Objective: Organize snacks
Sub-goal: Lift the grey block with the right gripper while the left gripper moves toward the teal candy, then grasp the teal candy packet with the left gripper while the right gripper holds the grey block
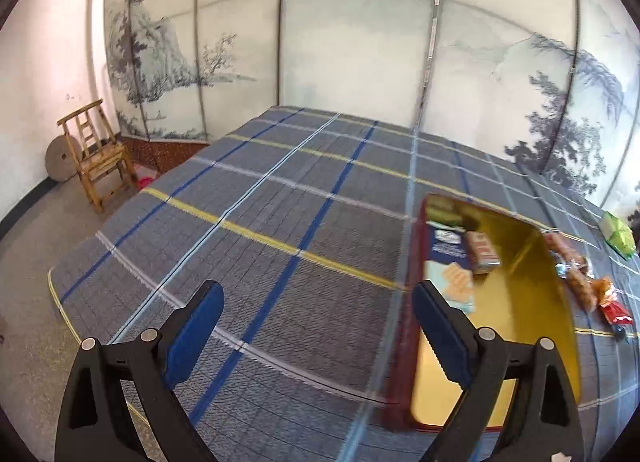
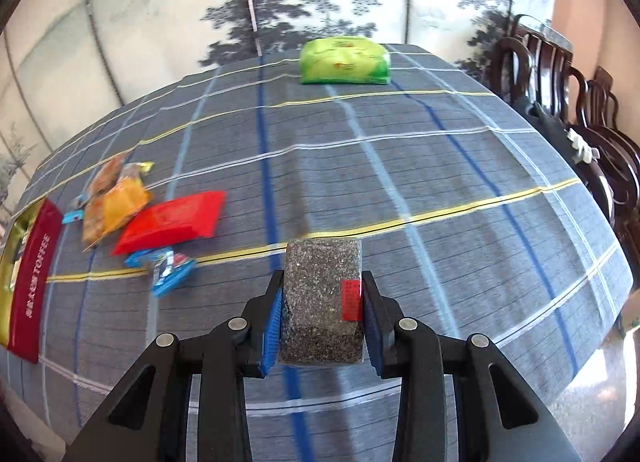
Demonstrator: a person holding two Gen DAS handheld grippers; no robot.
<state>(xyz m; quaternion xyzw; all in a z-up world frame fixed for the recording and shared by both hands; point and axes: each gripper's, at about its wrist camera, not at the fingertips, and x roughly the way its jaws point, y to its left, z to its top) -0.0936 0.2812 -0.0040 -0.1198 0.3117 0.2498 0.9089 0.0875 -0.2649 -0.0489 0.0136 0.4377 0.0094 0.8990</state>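
Note:
My right gripper (image 2: 322,294) is shut on a dark speckled snack bar (image 2: 322,294) with a red label, held above the plaid tablecloth. Loose snacks lie to its left: a red packet (image 2: 172,222), orange packets (image 2: 114,202) and a blue wrapper (image 2: 168,268). A green packet (image 2: 346,60) lies at the far side. My left gripper (image 1: 318,318) is open and empty over the cloth, just left of a red tin with a gold inside (image 1: 516,322). The tin holds a few snacks (image 1: 482,252). The tin's side shows at the left of the right wrist view (image 2: 30,282).
The plaid tablecloth (image 1: 280,202) covers the whole table. Loose snacks (image 1: 580,274) and the green packet (image 1: 618,232) lie right of the tin. A bamboo chair (image 1: 96,150) stands far left; dark wooden chairs (image 2: 576,102) line the right edge. A painted screen stands behind.

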